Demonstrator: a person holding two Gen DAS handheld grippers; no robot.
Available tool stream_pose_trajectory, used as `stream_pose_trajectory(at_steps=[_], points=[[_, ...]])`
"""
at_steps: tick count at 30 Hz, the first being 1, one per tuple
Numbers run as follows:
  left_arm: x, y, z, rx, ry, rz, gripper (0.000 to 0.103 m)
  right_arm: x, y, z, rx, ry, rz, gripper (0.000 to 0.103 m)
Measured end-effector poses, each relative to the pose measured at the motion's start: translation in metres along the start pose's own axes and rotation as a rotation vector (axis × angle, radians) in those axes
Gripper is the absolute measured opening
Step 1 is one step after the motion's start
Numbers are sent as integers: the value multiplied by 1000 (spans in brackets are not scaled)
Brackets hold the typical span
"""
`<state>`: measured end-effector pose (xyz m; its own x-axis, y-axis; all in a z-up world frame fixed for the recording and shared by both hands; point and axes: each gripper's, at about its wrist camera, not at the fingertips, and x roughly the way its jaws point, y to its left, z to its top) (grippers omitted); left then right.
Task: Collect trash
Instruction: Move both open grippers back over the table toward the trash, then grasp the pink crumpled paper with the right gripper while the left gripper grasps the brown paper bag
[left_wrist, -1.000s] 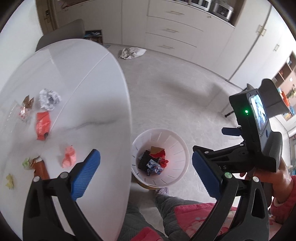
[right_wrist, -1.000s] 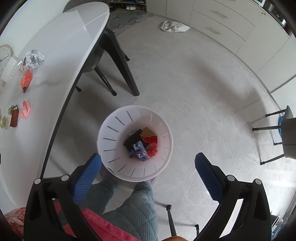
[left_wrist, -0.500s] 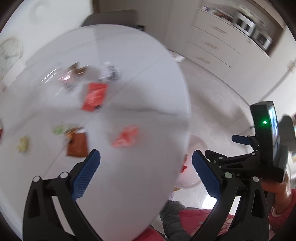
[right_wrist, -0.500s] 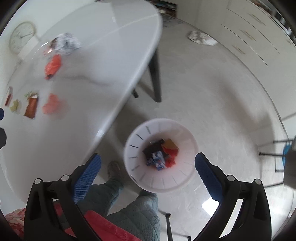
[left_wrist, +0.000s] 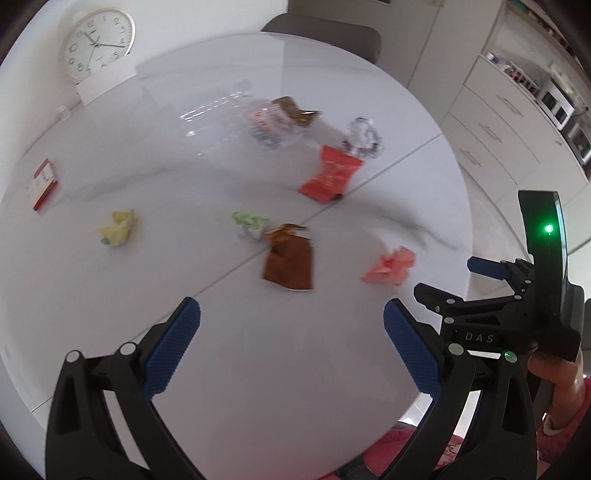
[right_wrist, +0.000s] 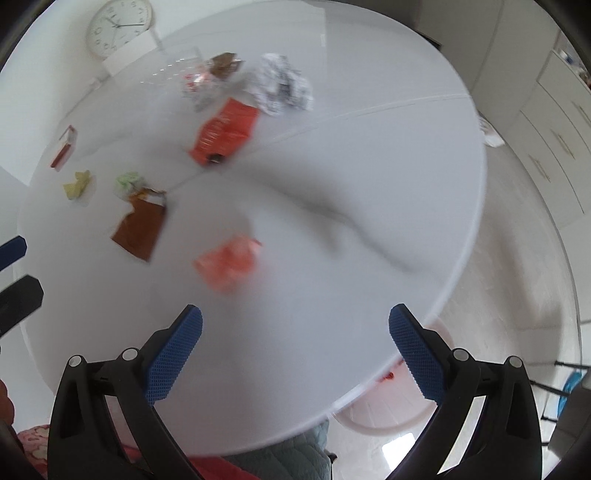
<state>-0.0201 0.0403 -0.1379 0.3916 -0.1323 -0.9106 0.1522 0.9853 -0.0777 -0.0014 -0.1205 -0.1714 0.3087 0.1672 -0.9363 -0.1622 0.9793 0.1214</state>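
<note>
Two grippers, left gripper and right gripper, hovered spread wide and empty; the pink wad lay at eleven o'clock of the right one, best straddled squarely before closing.

Scattered trash we see on the table

A crumpled pink wrapper lies nearest us, a flat brown packet beside green and yellow scraps — farther off, an orange packet, foil ball and clear wrapper
</note>
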Motion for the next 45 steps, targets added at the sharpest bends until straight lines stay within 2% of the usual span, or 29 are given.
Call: stream_pose_trajectory(at_steps=[4,6,10,12,14,18,20,25,30,34,36,43,45], points=[[6,16,3,-13,16,6,95,9,16,13,-25,-1,2,100],[10,22,4,-14,22,3,95,14,22,17,-43,-3,-9,91],[19,27,8,-7,35,-4,95,20,30,17,-70,0,-28,64],[23,28,10,-4,41,-11,95,21,32,16,-78,-5,-27,55],[29,28,11,1,48,-16,95,20,34,17,-78,-5,-19,39],[41,24,12,13,61,-20,95,19,33,18,-88,-9,-14,35],[49,22,13,20,67,-19,95,18,34,18,-86,-13,-4,27],[71,15,18,32,75,4,95,6,21,14,-59,-19,16,27],[94,10,24,10,105,0,83,-10,6,9,-39,-33,9,27],[105,9,27,-15,120,4,80,-20,-6,2,-19,-44,2,27],[108,7,28,-16,127,2,68,-24,-11,0,-11,-48,-2,27],[113,-3,28,-2,125,46,60,-31,-24,-8,10,-53,-9,27],[113,-6,28,6,122,61,54,-33,-28,-10,16,-56,-11,27]])
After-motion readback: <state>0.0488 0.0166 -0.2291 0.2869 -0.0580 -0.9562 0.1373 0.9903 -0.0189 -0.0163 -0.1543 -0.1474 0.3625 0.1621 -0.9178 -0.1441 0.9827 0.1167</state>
